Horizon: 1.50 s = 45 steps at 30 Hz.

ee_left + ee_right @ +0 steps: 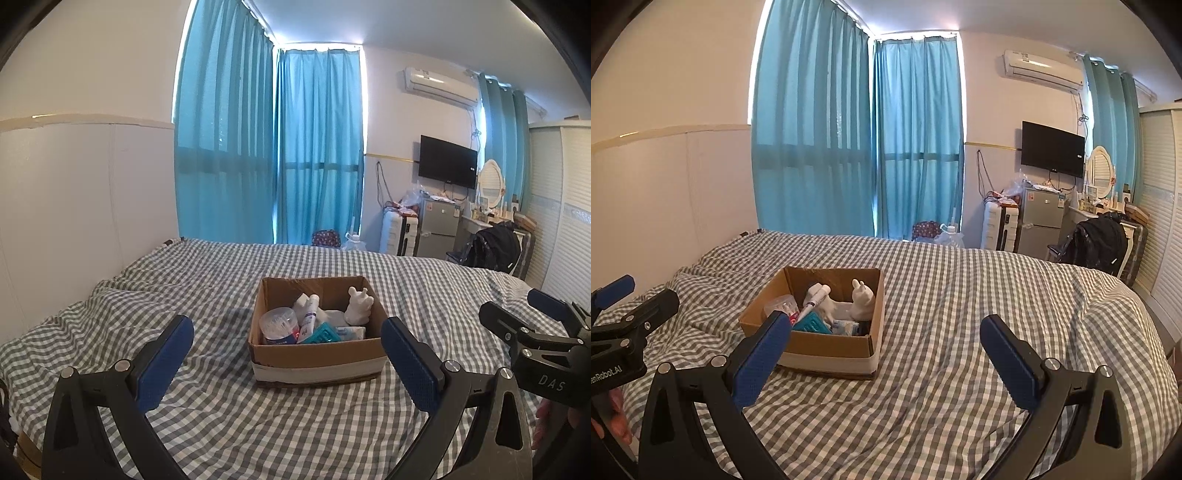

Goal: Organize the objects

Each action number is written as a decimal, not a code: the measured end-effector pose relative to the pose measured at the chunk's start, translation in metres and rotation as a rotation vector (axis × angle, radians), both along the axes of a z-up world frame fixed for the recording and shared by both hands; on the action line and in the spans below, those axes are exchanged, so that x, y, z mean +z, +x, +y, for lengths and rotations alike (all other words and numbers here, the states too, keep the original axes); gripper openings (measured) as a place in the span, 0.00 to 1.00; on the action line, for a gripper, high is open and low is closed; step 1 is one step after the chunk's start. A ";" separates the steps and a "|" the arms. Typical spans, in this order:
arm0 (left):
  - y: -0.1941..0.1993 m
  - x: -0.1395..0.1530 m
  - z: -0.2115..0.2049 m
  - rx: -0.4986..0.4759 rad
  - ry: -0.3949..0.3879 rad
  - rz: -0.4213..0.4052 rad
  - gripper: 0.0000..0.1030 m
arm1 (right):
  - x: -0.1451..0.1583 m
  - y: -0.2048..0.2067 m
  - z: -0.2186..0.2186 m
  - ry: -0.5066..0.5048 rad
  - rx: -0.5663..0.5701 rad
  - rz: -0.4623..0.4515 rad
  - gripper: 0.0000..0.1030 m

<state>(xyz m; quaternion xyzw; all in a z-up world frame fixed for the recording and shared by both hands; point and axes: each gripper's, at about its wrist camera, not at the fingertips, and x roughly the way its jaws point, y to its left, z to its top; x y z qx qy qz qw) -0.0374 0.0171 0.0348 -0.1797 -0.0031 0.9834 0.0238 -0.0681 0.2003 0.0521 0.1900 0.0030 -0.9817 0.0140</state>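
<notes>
An open cardboard box [317, 360] stands on the checked bed, also in the right wrist view [827, 349]. It holds a white animal figurine [357, 306] [862, 302], a white tube [309, 314] [814, 301], a clear round tub [279, 325], a teal ridged item [322, 334] [812, 323] and a small packet [351, 332]. My left gripper [288, 341] is open and empty, just in front of the box. My right gripper [886, 336] is open and empty, to the right of the box, and shows at the right edge of the left wrist view [517, 314].
The grey-and-white checked bedspread [258, 424] covers the whole bed around the box. A white panelled wall runs along the left. Blue curtains [269, 147], a suitcase, small fridge [439, 229], TV and dresser stand beyond the bed's far side.
</notes>
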 end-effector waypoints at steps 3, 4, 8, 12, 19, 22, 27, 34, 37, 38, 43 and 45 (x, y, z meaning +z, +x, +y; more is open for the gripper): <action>0.000 -0.001 0.002 -0.007 -0.008 -0.005 1.00 | 0.000 0.000 0.000 0.001 0.002 -0.002 1.00; 0.000 -0.001 0.003 -0.007 -0.010 -0.005 1.00 | -0.001 0.000 -0.001 0.002 0.002 -0.004 1.00; 0.002 -0.001 0.003 -0.002 -0.017 -0.002 1.00 | 0.000 0.000 -0.001 0.001 0.003 -0.003 1.00; 0.002 -0.002 0.002 -0.001 -0.011 -0.007 1.00 | -0.001 0.000 -0.002 0.004 0.000 -0.001 1.00; 0.002 -0.003 0.002 0.001 -0.011 -0.012 1.00 | -0.002 0.001 -0.002 0.006 0.001 -0.003 1.00; 0.002 -0.004 0.001 0.000 -0.008 -0.015 1.00 | -0.003 0.000 -0.001 0.004 -0.001 -0.007 1.00; 0.003 -0.005 0.001 -0.001 -0.007 -0.018 1.00 | -0.005 0.001 0.000 0.002 -0.001 -0.015 1.00; 0.003 -0.006 0.001 -0.002 -0.008 -0.020 1.00 | -0.005 0.001 0.001 -0.001 0.000 -0.017 1.00; 0.003 -0.006 0.002 -0.001 -0.009 -0.020 1.00 | -0.005 0.001 0.000 0.000 -0.001 -0.019 1.00; 0.003 -0.006 0.002 0.000 -0.010 -0.020 1.00 | -0.005 0.001 0.000 0.001 0.000 -0.020 1.00; 0.004 -0.006 0.002 0.001 -0.010 -0.017 1.00 | -0.005 0.000 -0.002 0.005 0.002 -0.021 1.00; 0.004 -0.006 0.002 0.001 -0.011 -0.016 1.00 | -0.004 0.001 -0.003 0.008 0.002 -0.023 1.00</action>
